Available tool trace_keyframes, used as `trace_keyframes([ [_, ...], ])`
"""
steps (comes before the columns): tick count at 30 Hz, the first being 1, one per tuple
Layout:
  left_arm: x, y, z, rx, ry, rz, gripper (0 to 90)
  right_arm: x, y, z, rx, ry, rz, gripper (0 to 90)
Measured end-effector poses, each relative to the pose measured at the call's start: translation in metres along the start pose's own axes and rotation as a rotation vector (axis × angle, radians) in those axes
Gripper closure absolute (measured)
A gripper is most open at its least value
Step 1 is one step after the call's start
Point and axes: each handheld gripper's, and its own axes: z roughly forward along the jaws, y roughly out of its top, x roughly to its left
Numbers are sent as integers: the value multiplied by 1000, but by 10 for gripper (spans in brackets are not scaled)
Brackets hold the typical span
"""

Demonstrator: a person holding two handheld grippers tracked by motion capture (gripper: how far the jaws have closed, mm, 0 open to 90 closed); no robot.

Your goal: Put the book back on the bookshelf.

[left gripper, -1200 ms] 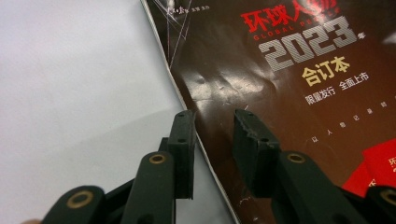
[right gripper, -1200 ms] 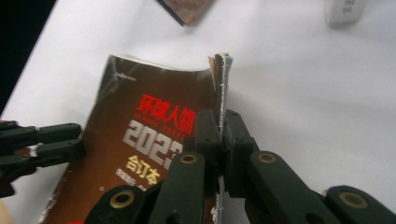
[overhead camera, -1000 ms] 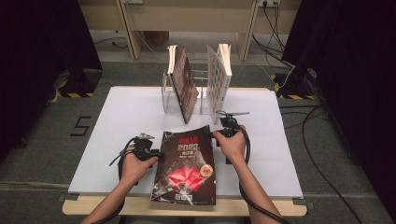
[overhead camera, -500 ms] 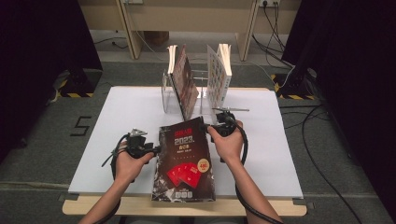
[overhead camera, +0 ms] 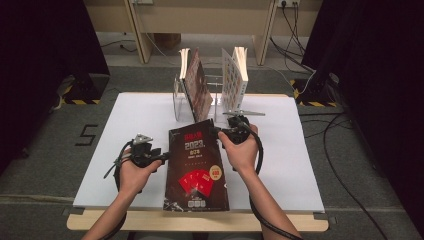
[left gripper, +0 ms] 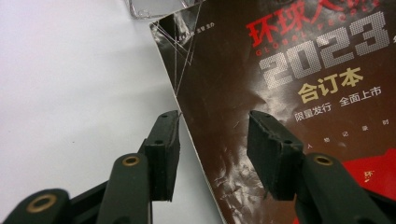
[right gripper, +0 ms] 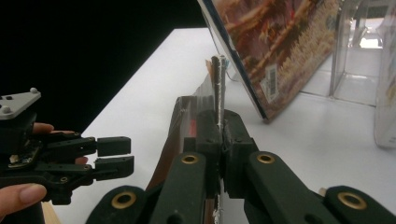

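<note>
A dark magazine (overhead camera: 197, 165) with "2023" and red cards on its cover lies tilted in the middle of the white table (overhead camera: 125, 120), its right side raised. My right gripper (overhead camera: 219, 133) is shut on that right edge; in the right gripper view the jaws (right gripper: 219, 126) clamp the thin edge of the magazine (right gripper: 217, 79). My left gripper (overhead camera: 162, 157) hovers at the magazine's left edge. Its jaws have just been opening, and in the left gripper view (left gripper: 212, 126) they stand apart with the cover's edge (left gripper: 289, 93) behind the gap, untouched. The left gripper (right gripper: 122, 154) also shows beyond the magazine.
A clear acrylic rack (overhead camera: 212, 92) stands at the table's far middle. A brown-covered book (overhead camera: 197, 92) leans in its left slot and a white book (overhead camera: 234, 75) stands in its right slot. The brown book (right gripper: 275, 46) rises just beyond my right jaws. Cables trail from both grippers.
The right gripper has risen and shifted toward the rack, lifting the magazine's right side. The left gripper rose a little and its jaws spread apart off the left edge.
</note>
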Motion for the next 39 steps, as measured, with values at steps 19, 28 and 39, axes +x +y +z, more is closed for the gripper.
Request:
trace_keyframes([
  [19,1,9,-13,-53,0,-10,499,37,23,1,-104,36,-101,875],
  [28,0,13,-19,-79,0,-13,473,47,29,2,-144,48,-126,875],
  [39,-5,18,-23,-107,-9,-3,463,52,33,4,-159,46,-141,875],
])
